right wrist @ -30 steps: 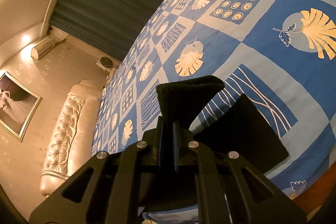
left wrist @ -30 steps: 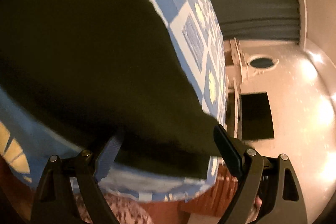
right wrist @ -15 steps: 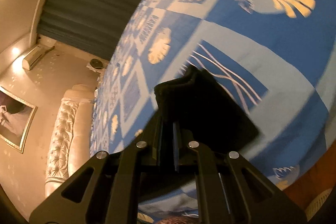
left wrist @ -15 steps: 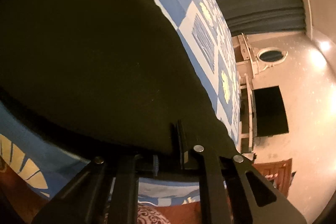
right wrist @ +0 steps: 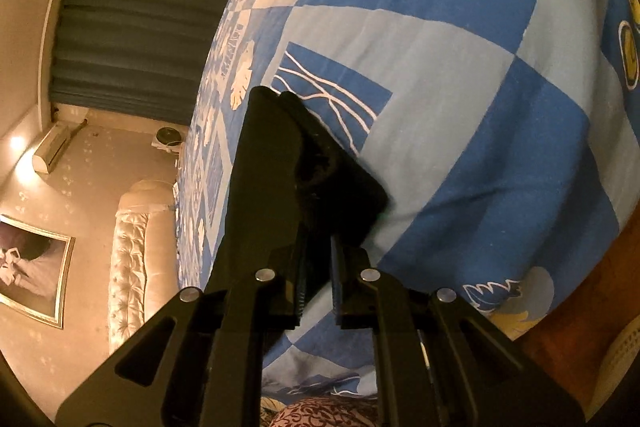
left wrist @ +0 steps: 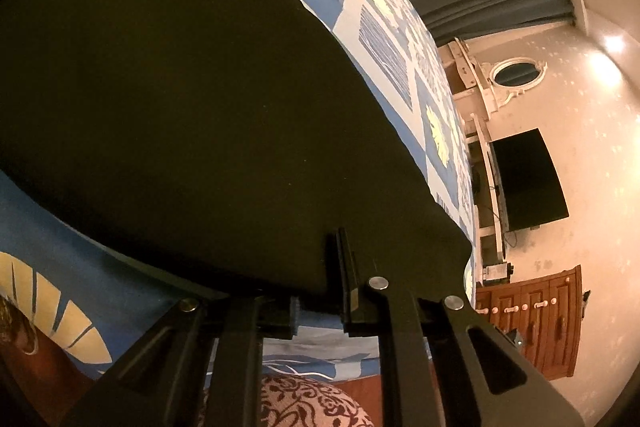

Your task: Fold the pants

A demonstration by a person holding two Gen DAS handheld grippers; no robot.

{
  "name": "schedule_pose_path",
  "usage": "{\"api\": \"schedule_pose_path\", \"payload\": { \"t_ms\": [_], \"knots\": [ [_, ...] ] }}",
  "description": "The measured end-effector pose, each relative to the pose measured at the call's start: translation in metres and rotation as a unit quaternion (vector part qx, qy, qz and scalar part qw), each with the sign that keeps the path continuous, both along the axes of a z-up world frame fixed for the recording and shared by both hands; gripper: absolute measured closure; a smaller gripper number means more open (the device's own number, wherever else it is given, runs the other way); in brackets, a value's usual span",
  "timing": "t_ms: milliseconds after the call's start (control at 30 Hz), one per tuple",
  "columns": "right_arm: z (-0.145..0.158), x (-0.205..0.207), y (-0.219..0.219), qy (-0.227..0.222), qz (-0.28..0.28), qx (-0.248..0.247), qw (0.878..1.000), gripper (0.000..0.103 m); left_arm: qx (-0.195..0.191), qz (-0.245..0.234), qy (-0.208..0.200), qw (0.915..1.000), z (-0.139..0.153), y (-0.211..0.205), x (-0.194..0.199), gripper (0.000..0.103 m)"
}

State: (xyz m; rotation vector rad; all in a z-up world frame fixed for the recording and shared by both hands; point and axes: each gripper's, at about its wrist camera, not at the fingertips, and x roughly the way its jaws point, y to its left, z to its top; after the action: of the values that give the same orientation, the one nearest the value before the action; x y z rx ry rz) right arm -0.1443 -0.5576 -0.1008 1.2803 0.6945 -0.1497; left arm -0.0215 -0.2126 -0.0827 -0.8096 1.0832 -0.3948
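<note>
Bare bedspread (right wrist: 460, 107) right of the pants (right wrist: 272, 163) (headboard (right wrist: 132, 247) far left)

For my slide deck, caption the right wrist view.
Right gripper shut on dark pants above a blue patterned bedspread.

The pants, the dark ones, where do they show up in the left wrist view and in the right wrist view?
Left wrist: the pants fill the left and centre as a broad dark sheet, their near edge pinched in the left gripper.
Right wrist: a narrow dark bunch of them rises at centre from the right gripper.
Shared landmark: the blue patterned bedspread beneath them.
</note>
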Motion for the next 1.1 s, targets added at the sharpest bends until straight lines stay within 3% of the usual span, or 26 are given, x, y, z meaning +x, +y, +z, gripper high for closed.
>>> {"api": "schedule_pose_path", "payload": {
  "t_ms": [267, 333, 400, 467, 533, 600, 667, 767, 933, 1100],
  "knots": [
    [-0.001, -0.005, -0.003, 0.002, -0.011, -0.010, 1.000, 0.095, -0.007, -0.015, 0.006, 0.9999, 0.004, 0.001, 0.004, 0.086],
    [0.002, -0.015, -0.007, 0.009, -0.013, -0.017, 1.000, 0.092, -0.006, -0.030, 0.006, 0.9995, 0.008, 0.004, -0.001, 0.075],
    [0.008, -0.026, -0.010, 0.018, -0.020, -0.037, 0.999, 0.068, -0.014, -0.044, 0.008, 0.9989, 0.015, 0.009, -0.010, 0.067],
    [0.019, -0.036, -0.014, 0.022, -0.028, -0.070, 0.997, 0.058, -0.023, -0.052, 0.008, 0.9983, 0.024, 0.015, -0.016, 0.055],
    [0.030, -0.043, -0.023, 0.015, -0.027, -0.095, 0.995, 0.055, -0.020, -0.048, -0.008, 0.9986, 0.033, 0.024, -0.020, 0.041],
    [0.036, -0.044, -0.031, 0.001, -0.034, -0.093, 0.995, 0.040, -0.004, -0.040, -0.044, 0.9982, 0.046, 0.035, -0.017, 0.026],
    [0.038, -0.032, -0.039, -0.017, -0.018, -0.085, 0.996, 0.039, 0.032, -0.033, -0.089, 0.9950, 0.058, 0.042, -0.008, 0.025],
    [0.037, -0.012, -0.045, -0.014, 0.001, -0.093, 0.996, 0.038, 0.054, -0.047, -0.118, 0.9905, 0.059, 0.046, 0.016, 0.020],
    [0.023, 0.017, -0.057, -0.012, 0.018, -0.077, 0.997, 0.037, 0.062, -0.072, -0.063, 0.9935, 0.023, 0.048, 0.040, 0.019],
    [0.009, 0.026, -0.053, -0.027, 0.039, -0.041, 0.998, 0.031, 0.067, -0.100, -0.094, 0.9882, 0.019, 0.046, 0.035, 0.017]
  ]
}}
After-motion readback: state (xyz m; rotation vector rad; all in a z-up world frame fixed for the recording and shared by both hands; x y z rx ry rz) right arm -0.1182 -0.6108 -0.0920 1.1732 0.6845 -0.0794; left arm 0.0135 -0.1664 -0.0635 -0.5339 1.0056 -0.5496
